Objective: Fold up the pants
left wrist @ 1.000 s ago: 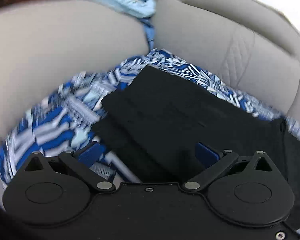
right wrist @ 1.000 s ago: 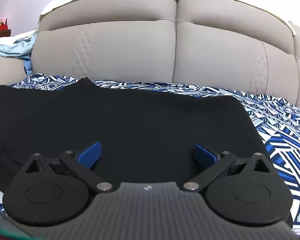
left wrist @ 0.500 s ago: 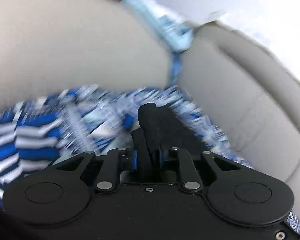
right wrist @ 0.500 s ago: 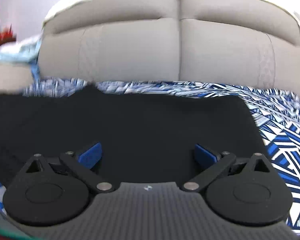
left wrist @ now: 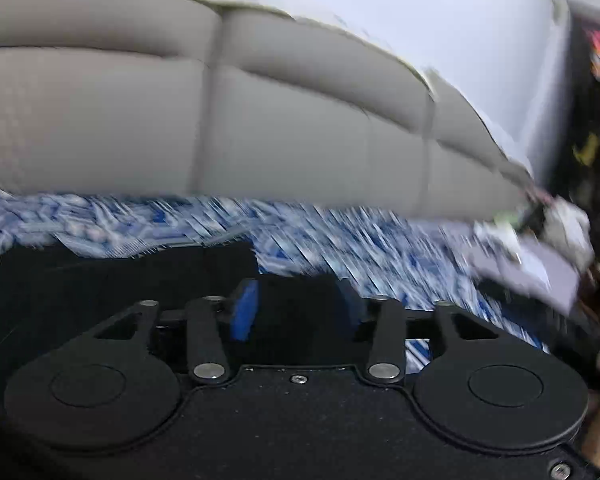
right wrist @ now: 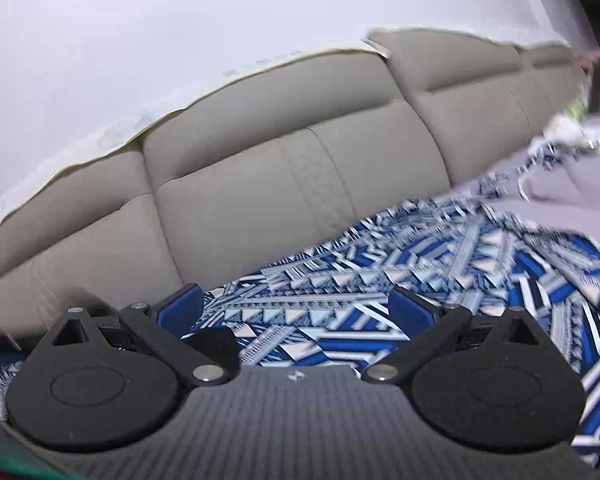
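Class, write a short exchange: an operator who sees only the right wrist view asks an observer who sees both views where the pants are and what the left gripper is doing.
Operator: I see mostly patterned sheet and sofa. Where are the pants?
Observer: The pants lie on the sheet, at the lower left of the left wrist view.
Operator: Is the left gripper on them?
Observer: Black cloth fills the gap between the left gripper's parted pads; whether it is gripped, I cannot tell.

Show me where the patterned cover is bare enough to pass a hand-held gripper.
Bare patterned cover lies ahead of the right hand-held gripper, up to the sofa backrest. Crowded: black pants at the left hand-held gripper; grey clutter far right.
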A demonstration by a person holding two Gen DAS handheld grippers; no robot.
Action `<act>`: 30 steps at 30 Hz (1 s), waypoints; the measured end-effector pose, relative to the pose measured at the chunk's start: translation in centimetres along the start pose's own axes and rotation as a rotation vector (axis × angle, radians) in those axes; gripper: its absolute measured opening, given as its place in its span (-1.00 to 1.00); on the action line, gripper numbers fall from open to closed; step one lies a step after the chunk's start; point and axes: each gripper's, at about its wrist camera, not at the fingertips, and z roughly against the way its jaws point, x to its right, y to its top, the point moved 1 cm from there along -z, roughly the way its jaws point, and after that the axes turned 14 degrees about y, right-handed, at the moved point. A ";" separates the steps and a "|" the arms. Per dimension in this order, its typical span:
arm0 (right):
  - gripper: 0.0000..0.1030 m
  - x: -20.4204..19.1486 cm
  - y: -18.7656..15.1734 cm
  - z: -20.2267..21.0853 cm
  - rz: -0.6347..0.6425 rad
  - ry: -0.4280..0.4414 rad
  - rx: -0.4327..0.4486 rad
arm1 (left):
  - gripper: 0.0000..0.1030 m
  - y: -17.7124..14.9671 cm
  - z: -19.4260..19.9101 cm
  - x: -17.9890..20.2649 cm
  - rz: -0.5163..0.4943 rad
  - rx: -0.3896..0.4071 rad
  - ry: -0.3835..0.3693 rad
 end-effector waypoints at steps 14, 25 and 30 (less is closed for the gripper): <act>0.93 -8.0 -6.0 -5.7 0.199 0.198 -0.341 | 0.54 -2.4 2.7 -6.4 0.020 -0.014 0.439; -0.23 -10.7 -8.0 -8.0 0.179 0.100 -0.378 | 0.55 -3.2 0.2 -8.9 0.003 -0.104 0.545; -0.47 -11.8 -9.2 -3.9 0.247 0.000 -0.299 | 0.57 -3.5 0.0 -9.2 -0.017 -0.113 0.532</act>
